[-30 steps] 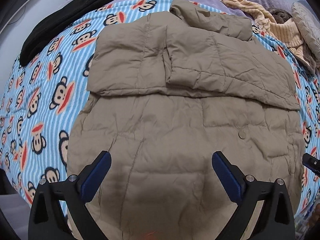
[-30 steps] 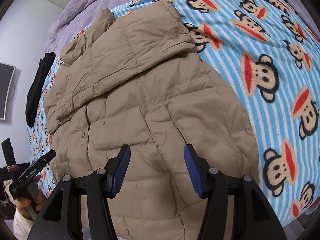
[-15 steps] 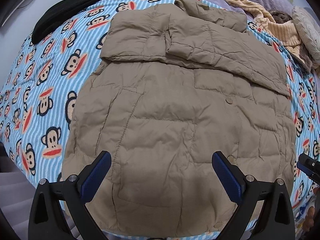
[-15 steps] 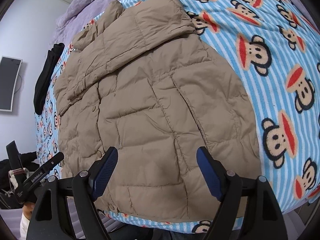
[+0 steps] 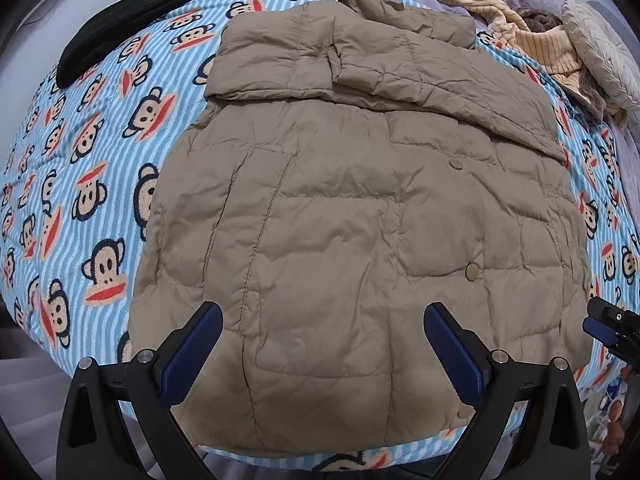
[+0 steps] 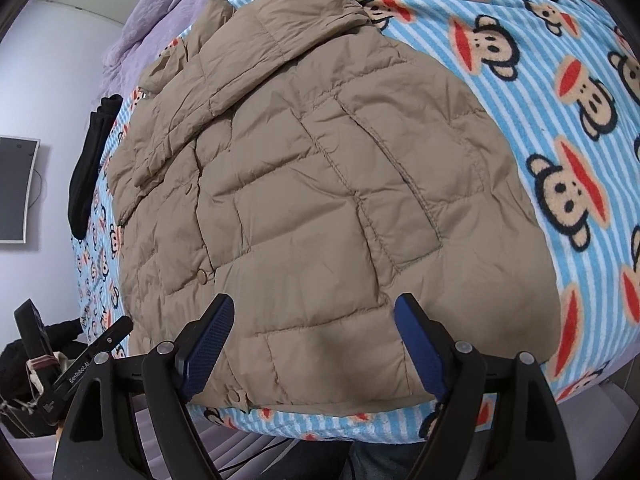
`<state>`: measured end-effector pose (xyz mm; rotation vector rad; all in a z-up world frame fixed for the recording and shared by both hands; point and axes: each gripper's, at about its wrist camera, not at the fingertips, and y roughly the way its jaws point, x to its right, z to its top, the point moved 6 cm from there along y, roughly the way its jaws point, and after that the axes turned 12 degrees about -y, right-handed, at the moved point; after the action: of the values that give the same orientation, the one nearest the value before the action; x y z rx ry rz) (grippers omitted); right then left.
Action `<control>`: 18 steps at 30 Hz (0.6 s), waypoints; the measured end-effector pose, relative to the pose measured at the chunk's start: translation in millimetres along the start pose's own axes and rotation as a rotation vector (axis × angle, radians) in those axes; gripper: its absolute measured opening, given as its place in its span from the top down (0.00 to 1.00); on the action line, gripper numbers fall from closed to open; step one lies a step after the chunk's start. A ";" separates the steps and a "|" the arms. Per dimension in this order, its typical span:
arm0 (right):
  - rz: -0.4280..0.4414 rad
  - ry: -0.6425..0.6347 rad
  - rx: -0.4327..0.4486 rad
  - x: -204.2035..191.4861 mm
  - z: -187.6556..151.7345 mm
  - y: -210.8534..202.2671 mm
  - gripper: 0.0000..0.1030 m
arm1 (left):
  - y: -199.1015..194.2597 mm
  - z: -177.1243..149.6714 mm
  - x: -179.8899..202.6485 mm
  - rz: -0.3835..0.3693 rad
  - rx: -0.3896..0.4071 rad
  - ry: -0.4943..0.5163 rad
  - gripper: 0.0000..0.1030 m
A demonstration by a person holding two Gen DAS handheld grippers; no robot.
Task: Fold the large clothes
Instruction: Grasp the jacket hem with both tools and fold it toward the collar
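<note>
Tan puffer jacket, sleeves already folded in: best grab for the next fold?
Likely the bottom hem of the tan puffer jacket, one corner per gripper, coming from the near bed edge. The hem lies flat and free there, left gripper and right gripper both open above it.

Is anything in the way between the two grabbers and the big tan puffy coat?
Nothing visible. The left gripper and right gripper, both open, hang right over the tan quilted puffer coat's bottom hem.
</note>
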<state>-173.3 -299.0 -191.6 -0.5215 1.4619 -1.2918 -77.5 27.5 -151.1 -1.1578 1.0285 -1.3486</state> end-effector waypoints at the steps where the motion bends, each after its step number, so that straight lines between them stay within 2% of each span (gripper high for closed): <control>1: -0.006 0.008 0.012 -0.8 -4.5 -0.4 0.18 | 1.3 -3.7 -3.3 0.000 -0.003 0.003 0.02; 5: -0.029 0.034 0.045 -0.1 -20.6 -1.9 0.18 | 4.8 -19.8 -18.0 -0.011 -0.021 -0.003 0.02; 14: -0.011 0.121 0.087 6.7 -43.6 -4.6 0.18 | 2.6 -42.6 -40.7 -0.019 -0.030 -0.011 0.02; 18: -0.018 0.137 0.121 11.5 -54.0 -12.0 0.18 | 1.5 -53.7 -53.6 -0.060 -0.045 -0.041 0.02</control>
<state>-228.9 -289.2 -193.8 -0.3728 1.4826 -1.4444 -130.2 79.8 -166.9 -1.2533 1.0065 -1.3494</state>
